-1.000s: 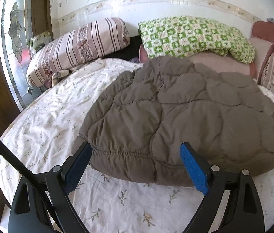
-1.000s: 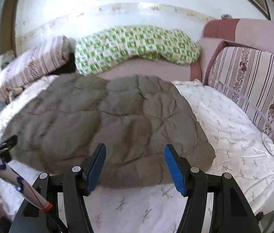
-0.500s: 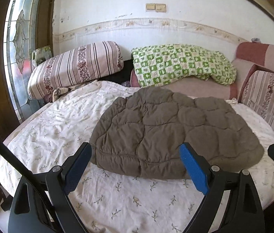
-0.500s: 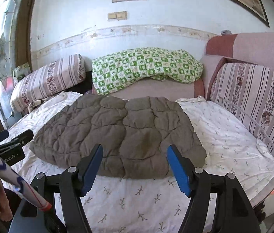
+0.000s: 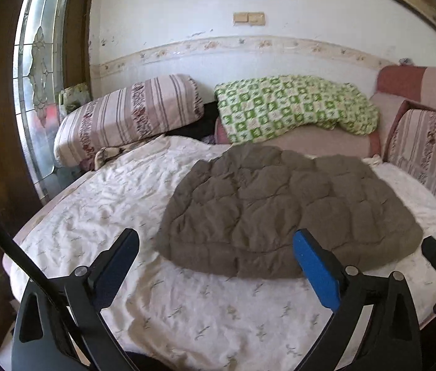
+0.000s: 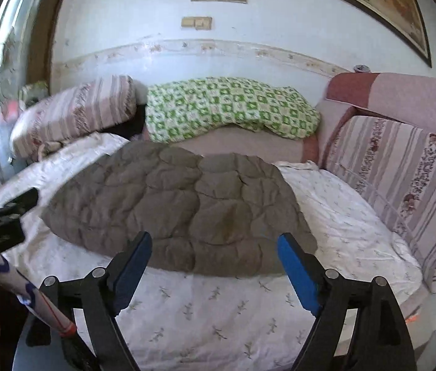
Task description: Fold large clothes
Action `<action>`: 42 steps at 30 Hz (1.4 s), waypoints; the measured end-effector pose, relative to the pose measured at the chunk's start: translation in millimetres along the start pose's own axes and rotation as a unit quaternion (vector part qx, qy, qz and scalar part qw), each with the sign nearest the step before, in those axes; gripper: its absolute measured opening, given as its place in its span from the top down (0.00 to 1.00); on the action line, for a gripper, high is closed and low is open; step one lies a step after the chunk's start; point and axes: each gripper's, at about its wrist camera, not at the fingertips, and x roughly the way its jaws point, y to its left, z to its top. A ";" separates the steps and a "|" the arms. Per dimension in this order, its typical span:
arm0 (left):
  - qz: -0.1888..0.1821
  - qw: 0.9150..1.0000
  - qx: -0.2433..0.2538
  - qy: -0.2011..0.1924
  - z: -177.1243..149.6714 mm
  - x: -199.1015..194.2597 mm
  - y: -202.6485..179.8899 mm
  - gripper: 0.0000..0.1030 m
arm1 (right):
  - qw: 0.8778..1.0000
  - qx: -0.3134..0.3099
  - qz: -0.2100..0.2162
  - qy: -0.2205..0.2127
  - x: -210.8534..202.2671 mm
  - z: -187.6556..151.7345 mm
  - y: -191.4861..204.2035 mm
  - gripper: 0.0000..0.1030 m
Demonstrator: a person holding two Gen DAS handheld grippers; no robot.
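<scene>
Since the folded jacket (image 5: 289,216) lies flat on the bed (image 5: 100,216) needing no grip, my left hand-held gripper (image 5: 214,256) and right hand-held gripper (image 6: 214,256) have just been opening, hovering wide and empty short of it.

A bed (image 5: 100,216) covered by a white sheet (image 6: 218,315) with a sparse leaf print holds a folded brown quilted jacket (image 6: 180,204) lying flat near its middle, while a striped pillow (image 5: 128,117) rests at the far left corner.
</scene>
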 end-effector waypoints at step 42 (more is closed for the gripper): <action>0.034 0.992 0.049 0.115 -41.1 61.5 -5.9 0.03 | 0.996 -0.038 -0.055 0.057 49.7 -19.9 15.6 0.10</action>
